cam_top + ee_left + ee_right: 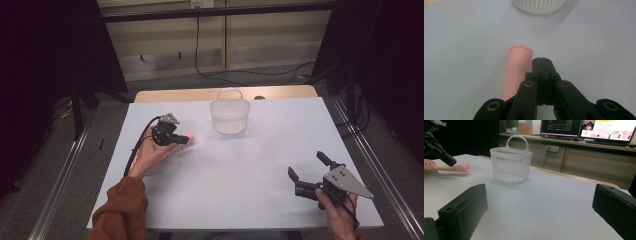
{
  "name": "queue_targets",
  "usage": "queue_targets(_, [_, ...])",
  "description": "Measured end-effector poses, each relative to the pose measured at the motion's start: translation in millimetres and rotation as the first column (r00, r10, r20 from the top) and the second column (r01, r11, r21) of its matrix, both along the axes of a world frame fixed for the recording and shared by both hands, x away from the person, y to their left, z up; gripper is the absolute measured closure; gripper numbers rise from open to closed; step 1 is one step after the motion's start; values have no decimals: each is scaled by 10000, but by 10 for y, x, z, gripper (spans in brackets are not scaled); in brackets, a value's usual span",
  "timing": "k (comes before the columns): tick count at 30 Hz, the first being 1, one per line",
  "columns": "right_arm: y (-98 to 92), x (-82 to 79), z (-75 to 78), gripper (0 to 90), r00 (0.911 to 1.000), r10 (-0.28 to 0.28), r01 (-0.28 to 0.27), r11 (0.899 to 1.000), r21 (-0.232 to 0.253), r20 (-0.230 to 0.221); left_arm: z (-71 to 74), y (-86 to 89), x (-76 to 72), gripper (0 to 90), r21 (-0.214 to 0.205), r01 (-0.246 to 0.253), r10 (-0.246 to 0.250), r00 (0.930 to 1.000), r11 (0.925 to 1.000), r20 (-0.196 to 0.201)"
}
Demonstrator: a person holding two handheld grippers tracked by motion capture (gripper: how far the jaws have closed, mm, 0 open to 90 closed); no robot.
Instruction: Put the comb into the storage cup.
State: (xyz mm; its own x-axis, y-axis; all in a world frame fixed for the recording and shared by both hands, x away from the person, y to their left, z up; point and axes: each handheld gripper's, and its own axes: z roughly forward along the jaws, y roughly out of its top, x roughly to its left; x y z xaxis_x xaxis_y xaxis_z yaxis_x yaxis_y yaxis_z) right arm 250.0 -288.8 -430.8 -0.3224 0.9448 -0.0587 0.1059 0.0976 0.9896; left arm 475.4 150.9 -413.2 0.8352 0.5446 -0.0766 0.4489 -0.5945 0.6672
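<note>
Left claw [181,140]: jaws pressed together, nothing between them; in the left gripper view the tips meet just beside the pink handle, to its right, not around it.
Right claw [309,167]: jaws spread wide, empty, held low at the near right of the table [260,200], well apart from everything.
Brush [447,167]: pink hairbrush lying flat on the table, left of the basket; rounded head with bristles at the far left of the right gripper view, handle end [520,50] pointing toward the basket.
Basket [229,116]: white slotted plastic, upright, loop handle up, at the far middle of the table.
Basket contents: none visible through the slots; looks empty.
Progress (judgement): early. Work appears to be getting the brush into the basket. Brush not gripped, not lifted.
Left to do (judgement): open the left claw, close on the handle, lift, carry to the basket, drop in.
</note>
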Motion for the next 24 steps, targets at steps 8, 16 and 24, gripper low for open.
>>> queue_targets(8, [4, 1, -1, 0, 10000, 86, -86, 10000, -37, -7, -89, -56, 30, 900, 582, -162, 177, 9995, 9982, -258])
queue_targets(16, [5, 3, -3, 0, 9999, 107, -107, 9999, -19, -1, -124, -66, 55, 900, 762, -131, 158, 9992, 9970, -358])
queue_targets(24, [7, 5, -5, 0, 9999, 129, -129, 9999, -18, -4, -140, -74, 85, 900, 773, -368, 401, 9983, 9963, -418])
